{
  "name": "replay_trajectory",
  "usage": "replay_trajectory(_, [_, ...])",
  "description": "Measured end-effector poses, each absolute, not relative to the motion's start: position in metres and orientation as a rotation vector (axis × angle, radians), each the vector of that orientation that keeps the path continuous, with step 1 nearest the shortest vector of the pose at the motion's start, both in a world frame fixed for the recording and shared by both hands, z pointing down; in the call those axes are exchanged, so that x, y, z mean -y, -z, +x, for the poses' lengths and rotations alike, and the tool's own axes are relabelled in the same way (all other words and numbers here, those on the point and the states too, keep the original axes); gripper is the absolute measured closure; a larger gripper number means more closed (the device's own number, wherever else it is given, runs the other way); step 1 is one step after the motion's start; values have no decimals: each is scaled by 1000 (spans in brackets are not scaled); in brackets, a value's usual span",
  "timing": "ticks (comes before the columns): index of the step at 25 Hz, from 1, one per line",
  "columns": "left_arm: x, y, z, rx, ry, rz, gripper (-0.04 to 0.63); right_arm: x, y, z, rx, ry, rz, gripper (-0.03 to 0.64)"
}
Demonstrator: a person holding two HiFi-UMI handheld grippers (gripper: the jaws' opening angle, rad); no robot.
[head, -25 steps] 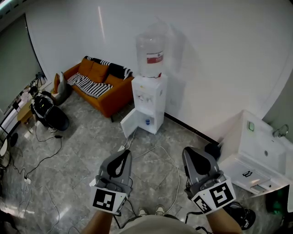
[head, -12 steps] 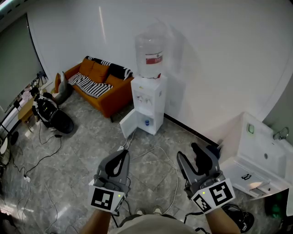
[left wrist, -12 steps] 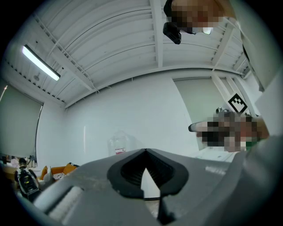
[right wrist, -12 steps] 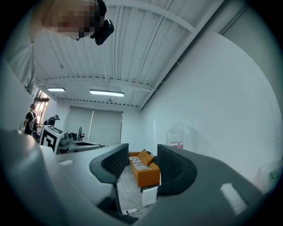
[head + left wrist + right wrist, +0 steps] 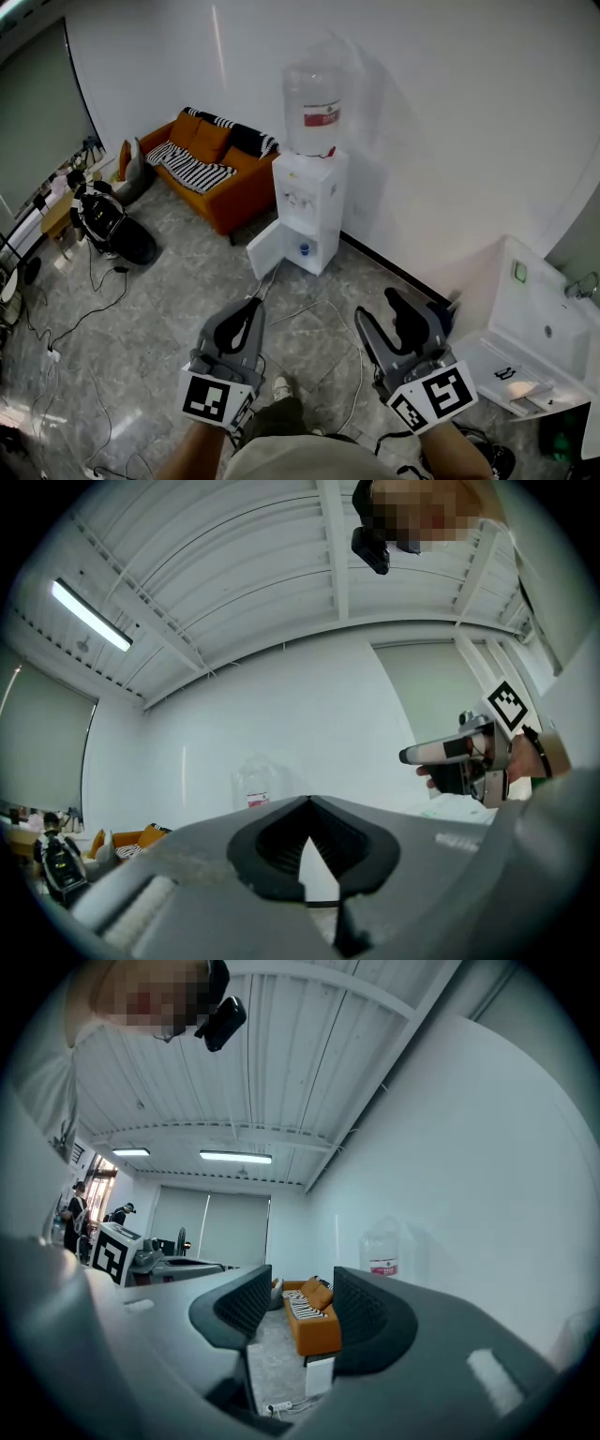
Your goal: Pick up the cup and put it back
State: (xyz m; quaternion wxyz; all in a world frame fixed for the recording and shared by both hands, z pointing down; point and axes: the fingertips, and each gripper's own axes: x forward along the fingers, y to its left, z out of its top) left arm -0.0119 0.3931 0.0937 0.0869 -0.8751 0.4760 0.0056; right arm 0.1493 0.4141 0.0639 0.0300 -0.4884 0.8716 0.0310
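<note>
No cup shows plainly. A small blue thing (image 5: 303,249), too small to tell what it is, sits in the open lower compartment of the white water dispenser (image 5: 309,202) across the floor. My left gripper (image 5: 251,306) is held low at the left, shut, its jaws meeting with nothing between them (image 5: 308,803). My right gripper (image 5: 377,307) hangs beside it at the right, open, with only floor and sofa showing through the gap (image 5: 300,1283). Both point toward the dispenser, well short of it.
An orange sofa (image 5: 214,171) with striped cloth stands left of the dispenser. The dispenser's lower door (image 5: 265,251) hangs open. Cables (image 5: 323,314) trail over the grey floor. A black bag-like heap (image 5: 111,227) lies far left. A white sink unit (image 5: 536,314) is at the right.
The right gripper's jaws have gone from shut to open. The view has shifted a little toward the dispenser, and a foot now shows between the grippers. The left gripper stays shut.
</note>
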Motion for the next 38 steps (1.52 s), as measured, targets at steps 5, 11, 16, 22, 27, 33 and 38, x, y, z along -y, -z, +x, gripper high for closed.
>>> replay_trajectory(5, [-363, -106, -14, -1422, -14, -2590, 594, -382, -79, 146, -2693, -91, -1489, 413])
replay_trajectory(11, [-311, -119, -24, -1418, -7, -2593, 594, -327, -99, 135, -2709, -67, -1492, 413])
replay_trajectory(16, [-254, -120, -44, -1427, -4, -2599, 594, -264, -107, 117, -2731, -33, -1499, 414])
replay_trajectory(22, [-165, -119, -75, -1441, -9, -2620, 594, -174, -107, 89, -2734, -11, -1544, 413])
replay_trajectory(27, [-81, -117, -101, -1434, 1, -2633, 594, -94, -108, 67, -2736, 8, -1588, 411])
replay_trajectory(33, [15, -111, -127, -1436, 7, -2655, 594, 0, -107, 45, -2743, 37, -1644, 411])
replay_trajectory(38, [69, -112, -145, -1427, -2, -2689, 594, 52, -109, 31, -2710, 46, -1673, 411])
